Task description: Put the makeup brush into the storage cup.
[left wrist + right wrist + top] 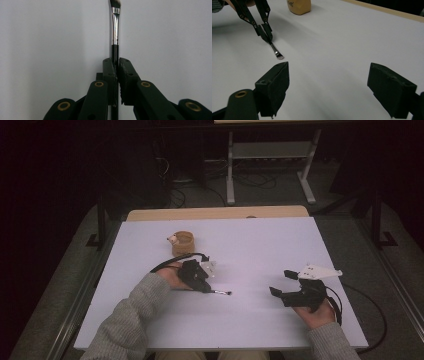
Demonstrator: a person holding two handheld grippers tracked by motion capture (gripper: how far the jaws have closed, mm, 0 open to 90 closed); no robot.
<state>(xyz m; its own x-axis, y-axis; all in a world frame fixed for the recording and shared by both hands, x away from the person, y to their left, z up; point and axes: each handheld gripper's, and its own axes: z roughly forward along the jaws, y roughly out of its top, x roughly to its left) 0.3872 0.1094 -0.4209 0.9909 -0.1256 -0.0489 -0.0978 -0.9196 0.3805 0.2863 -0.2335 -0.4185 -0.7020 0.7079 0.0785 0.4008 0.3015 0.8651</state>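
A small brush with a black handle, a silver ferrule and a dark angled tip is clamped between the jaws of my left gripper, which is shut on its handle. From above, the left gripper sits left of the table's middle, and the brush sticks out to the right with its tip at or just above the surface. In the right gripper view the brush points down toward the table. My right gripper is at the right, jaws wide apart and nothing between them.
A tan cylindrical holder with a small white patch stands behind the left gripper, also in the right gripper view. The white table has a wooden strip along its far edge. Cables trail from both grippers.
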